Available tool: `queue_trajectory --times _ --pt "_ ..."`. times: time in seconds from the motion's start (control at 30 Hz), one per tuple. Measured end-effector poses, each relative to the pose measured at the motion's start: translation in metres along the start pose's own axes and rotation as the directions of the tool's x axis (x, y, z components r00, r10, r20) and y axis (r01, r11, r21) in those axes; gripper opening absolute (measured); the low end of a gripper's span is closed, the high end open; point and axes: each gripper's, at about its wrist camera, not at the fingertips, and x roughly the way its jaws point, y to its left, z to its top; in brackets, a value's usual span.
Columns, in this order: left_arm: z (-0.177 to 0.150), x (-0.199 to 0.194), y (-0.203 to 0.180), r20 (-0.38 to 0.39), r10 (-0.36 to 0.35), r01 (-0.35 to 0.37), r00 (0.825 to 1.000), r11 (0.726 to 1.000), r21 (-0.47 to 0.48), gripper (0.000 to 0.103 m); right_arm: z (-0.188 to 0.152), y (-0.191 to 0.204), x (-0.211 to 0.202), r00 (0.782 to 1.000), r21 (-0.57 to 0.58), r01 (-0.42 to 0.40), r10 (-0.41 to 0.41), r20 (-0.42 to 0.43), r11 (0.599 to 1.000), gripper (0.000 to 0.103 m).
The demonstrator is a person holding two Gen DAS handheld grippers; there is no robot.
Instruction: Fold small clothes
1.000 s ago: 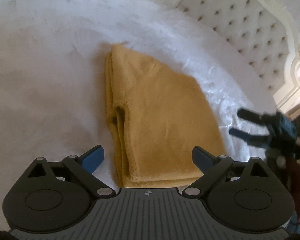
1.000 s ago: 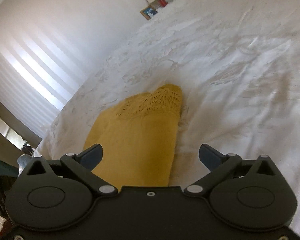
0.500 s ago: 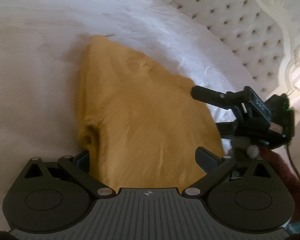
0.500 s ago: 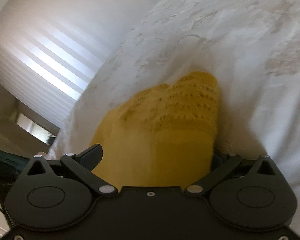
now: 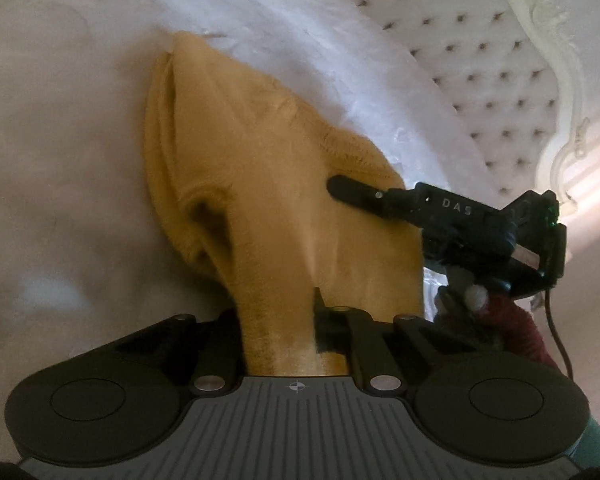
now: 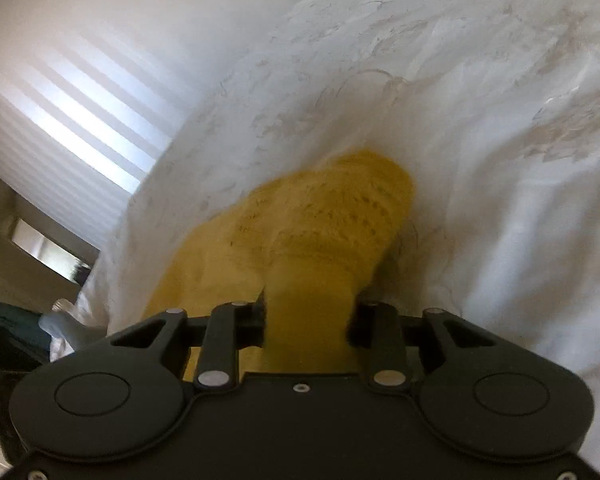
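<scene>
The mustard-yellow knitted garment, already folded narrow, lies on the white quilted bedspread; the left gripper pinches its near edge, the right gripper its patterned end; both should lift level and together, keeping layers aligned.

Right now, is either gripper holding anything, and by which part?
Both hold the yellow knit garment: left gripper pinches its near edge, right gripper a bunch of the side edge below the lacy hem.

"DAS" on the right gripper (white letters).
</scene>
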Motion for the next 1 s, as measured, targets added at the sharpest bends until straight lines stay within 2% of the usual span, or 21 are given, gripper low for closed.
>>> queue_trajectory --times 0.13,0.27,0.43,0.6,0.67,0.77,0.8,0.87,0.9,0.93,1.0 --pt "-0.004 -0.025 -0.028 0.02 -0.028 0.027 0.999 0.997 0.074 0.011 -0.009 0.03 -0.036 0.999 -0.034 0.011 -0.01 0.041 0.999 0.038" --pt "-0.02 -0.057 -0.06 0.007 -0.081 0.079 0.997 0.988 0.131 0.011 -0.028 0.063 -0.085 0.998 -0.079 0.028 -0.023 0.064 0.996 0.038" --pt "-0.051 -0.093 -0.093 -0.022 -0.145 0.146 0.989 0.973 0.18 0.011 -0.06 0.088 -0.148 0.993 -0.077 0.043 -0.034 0.109 0.996 0.038" --pt "-0.091 -0.118 -0.123 -0.014 -0.161 0.158 0.987 0.949 0.273 0.011 -0.096 0.096 -0.191 0.988 -0.054 0.034 -0.025 0.153 0.998 0.038" --pt "-0.109 -0.113 -0.133 -0.014 -0.14 0.138 0.99 0.945 0.298 0.012 -0.113 0.09 -0.199 0.986 -0.06 0.067 -0.057 0.157 0.996 0.04" --pt "-0.152 -0.095 -0.116 -0.073 -0.062 0.08 0.995 0.958 0.274 0.017 -0.144 0.06 -0.2 0.978 -0.018 0.168 -0.165 0.132 0.986 0.045" --pt "-0.168 -0.084 -0.107 -0.104 -0.015 0.042 0.994 0.965 0.26 0.017 -0.154 0.049 -0.197 0.966 -0.012 0.234 -0.23 0.121 0.972 0.047" --pt "-0.197 -0.06 -0.085 -0.182 0.089 -0.043 0.979 0.969 0.242 0.019 -0.173 0.023 -0.188 0.918 -0.009 0.387 -0.385 0.094 0.922 0.052" --pt "-0.208 -0.056 -0.076 -0.187 0.109 -0.064 0.976 0.97 0.234 0.02 -0.179 0.012 -0.187 0.906 0.001 0.415 -0.413 0.096 0.91 0.057" --pt "-0.216 -0.059 -0.07 -0.142 0.085 -0.052 0.986 0.975 0.218 0.02 -0.185 0.001 -0.192 0.907 0.039 0.401 -0.403 0.122 0.915 0.065" --pt "-0.221 -0.068 -0.068 -0.112 0.085 -0.061 0.99 0.977 0.204 0.022 -0.189 -0.006 -0.203 0.905 0.098 0.381 -0.392 0.163 0.919 0.065"
